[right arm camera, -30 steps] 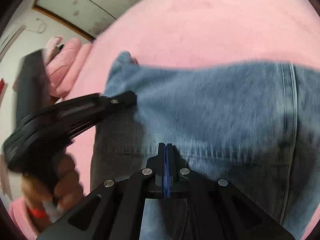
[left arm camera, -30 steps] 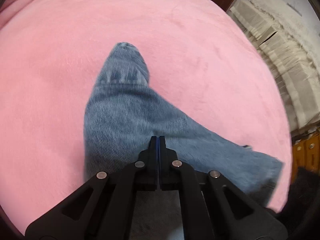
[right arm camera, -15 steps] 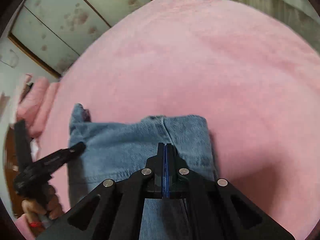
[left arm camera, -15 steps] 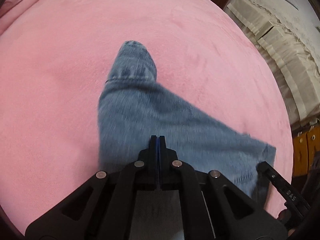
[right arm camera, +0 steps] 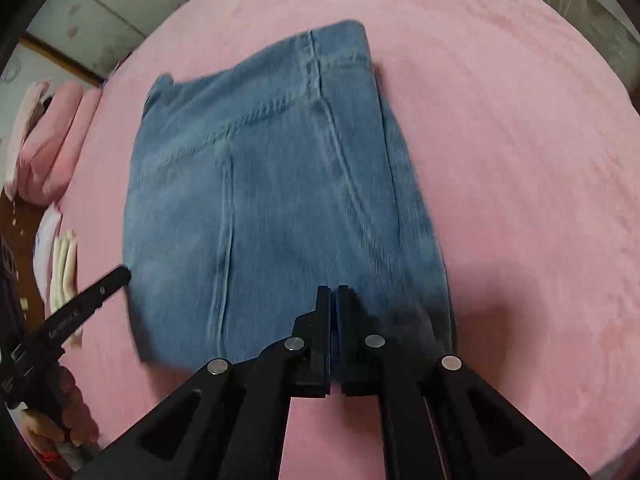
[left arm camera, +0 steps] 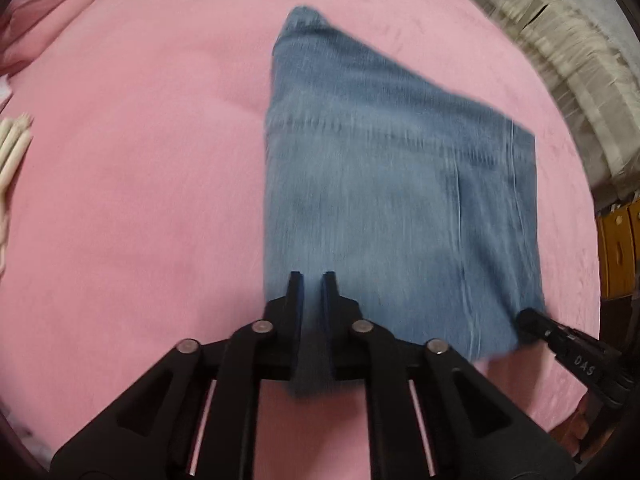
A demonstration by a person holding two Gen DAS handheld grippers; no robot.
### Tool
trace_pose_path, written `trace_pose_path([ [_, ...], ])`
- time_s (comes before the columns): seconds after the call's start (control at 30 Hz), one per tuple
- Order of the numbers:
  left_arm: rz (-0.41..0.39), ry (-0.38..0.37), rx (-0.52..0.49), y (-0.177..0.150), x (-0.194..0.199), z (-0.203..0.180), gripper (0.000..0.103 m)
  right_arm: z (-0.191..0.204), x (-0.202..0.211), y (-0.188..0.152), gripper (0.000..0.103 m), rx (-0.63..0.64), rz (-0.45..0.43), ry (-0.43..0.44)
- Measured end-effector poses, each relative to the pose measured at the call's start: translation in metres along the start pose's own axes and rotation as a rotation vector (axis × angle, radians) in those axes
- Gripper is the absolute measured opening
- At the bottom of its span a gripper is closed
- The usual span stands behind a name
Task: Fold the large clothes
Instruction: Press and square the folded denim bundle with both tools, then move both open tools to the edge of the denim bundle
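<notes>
Half a second ago both your grippers clenched the jeans [left arm camera: 400,184]; now the fold has come down on the pink blanket [left arm camera: 132,200] ahead of them. Your left gripper [left arm camera: 312,280] is opening, denim slack between its jaws. Your right gripper [right arm camera: 334,292] looks shut on the near edge. Only the right view shows the stacked layers along the right side; only the left shows the far corner poking out.
</notes>
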State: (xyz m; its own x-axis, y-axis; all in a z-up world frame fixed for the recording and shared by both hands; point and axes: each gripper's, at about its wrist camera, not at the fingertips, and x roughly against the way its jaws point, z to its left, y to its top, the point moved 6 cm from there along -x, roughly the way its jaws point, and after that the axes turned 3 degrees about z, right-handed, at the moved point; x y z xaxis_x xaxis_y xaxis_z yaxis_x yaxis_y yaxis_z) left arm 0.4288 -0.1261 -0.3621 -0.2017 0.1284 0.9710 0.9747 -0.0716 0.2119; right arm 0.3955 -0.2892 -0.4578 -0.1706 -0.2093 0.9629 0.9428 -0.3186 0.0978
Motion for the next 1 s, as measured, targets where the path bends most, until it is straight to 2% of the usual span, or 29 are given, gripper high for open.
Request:
trace_pose_path([
  [0.03, 0.045, 0.010, 0.015, -0.013, 0.004, 0.000, 0.009, 0.002, 0.004, -0.007, 0.004, 0.001, 0.023, -0.011],
  [0.07, 0.078, 0.002, 0.034, -0.024, 0.008, -0.001, 0.009, 0.003, 0.008, -0.011, 0.011, -0.003, 0.042, -0.017],
  [0.1, 0.090, -0.004, 0.040, -0.025, 0.010, -0.004, 0.009, 0.003, 0.011, -0.017, 0.024, -0.013, 0.066, -0.037],
  [0.13, 0.111, 0.006, 0.038, -0.033, 0.013, -0.006, 0.009, -0.001, 0.022, -0.023, 0.032, -0.022, 0.082, -0.057],
  [0.17, 0.131, 0.025, 0.027, -0.040, 0.018, -0.009, 0.010, -0.003, 0.031, -0.029, 0.045, -0.030, 0.092, -0.078],
  [0.2, 0.153, 0.043, 0.017, -0.047, 0.024, -0.013, 0.013, -0.008, 0.043, -0.037, 0.054, -0.032, 0.093, -0.088],
  [0.23, 0.174, 0.050, 0.011, -0.054, 0.032, -0.018, 0.025, -0.002, 0.049, -0.041, 0.056, -0.026, 0.089, -0.092],
  [0.27, 0.180, 0.045, 0.018, -0.059, 0.041, -0.021, 0.047, 0.001, 0.057, -0.045, 0.060, -0.014, 0.086, -0.094],
  [0.33, 0.165, 0.038, 0.066, -0.067, 0.065, -0.023, 0.071, 0.001, 0.081, -0.054, 0.070, 0.027, 0.091, -0.104],
  [0.4, 0.143, 0.041, 0.104, -0.075, 0.087, -0.024, 0.073, 0.016, 0.095, -0.061, 0.080, 0.086, 0.089, -0.125],
  [0.5, 0.135, 0.037, 0.089, -0.078, 0.109, -0.027, 0.074, 0.021, 0.126, -0.074, 0.083, 0.118, 0.068, -0.136],
  [0.67, 0.077, 0.048, 0.023, -0.066, 0.133, -0.034, 0.074, 0.022, 0.177, -0.091, 0.084, 0.168, 0.049, -0.106],
  [0.87, 0.034, 0.050, -0.001, -0.047, 0.147, -0.036, 0.074, 0.029, 0.200, -0.076, 0.085, 0.193, 0.002, -0.120],
  [1.0, 0.037, 0.049, -0.006, -0.044, 0.144, -0.038, 0.074, 0.029, 0.200, -0.068, 0.085, 0.182, 0.001, -0.112],
])
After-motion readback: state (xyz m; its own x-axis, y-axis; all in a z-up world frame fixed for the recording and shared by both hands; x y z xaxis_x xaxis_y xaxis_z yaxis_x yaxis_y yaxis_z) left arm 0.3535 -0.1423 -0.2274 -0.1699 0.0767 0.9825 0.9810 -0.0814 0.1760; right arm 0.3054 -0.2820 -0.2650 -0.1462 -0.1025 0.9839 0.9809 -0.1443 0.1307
